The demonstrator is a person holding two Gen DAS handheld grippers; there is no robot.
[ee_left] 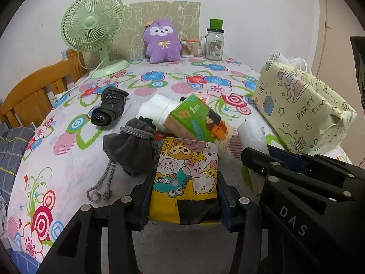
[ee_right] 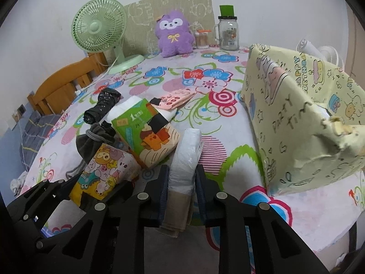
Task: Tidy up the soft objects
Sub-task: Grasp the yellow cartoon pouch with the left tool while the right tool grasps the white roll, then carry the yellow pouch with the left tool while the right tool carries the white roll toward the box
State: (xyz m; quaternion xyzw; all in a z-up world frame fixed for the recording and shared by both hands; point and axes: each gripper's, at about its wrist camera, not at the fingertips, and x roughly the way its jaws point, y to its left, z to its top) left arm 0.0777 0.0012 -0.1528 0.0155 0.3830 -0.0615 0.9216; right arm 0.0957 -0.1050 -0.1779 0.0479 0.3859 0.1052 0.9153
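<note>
On the flowered bench, the left gripper has its jaws clenched on a yellow cartoon tissue pack at the near edge, while the right gripper grasps a white plastic-wrapped packet just right of it. Crowding close beyond lie a green tissue pack, a grey drawstring pouch to the left and a black folded umbrella farther left. A yellow paper-covered box stands to the right. A purple plush toy, a green fan and a glass jar line the far edge.
</note>
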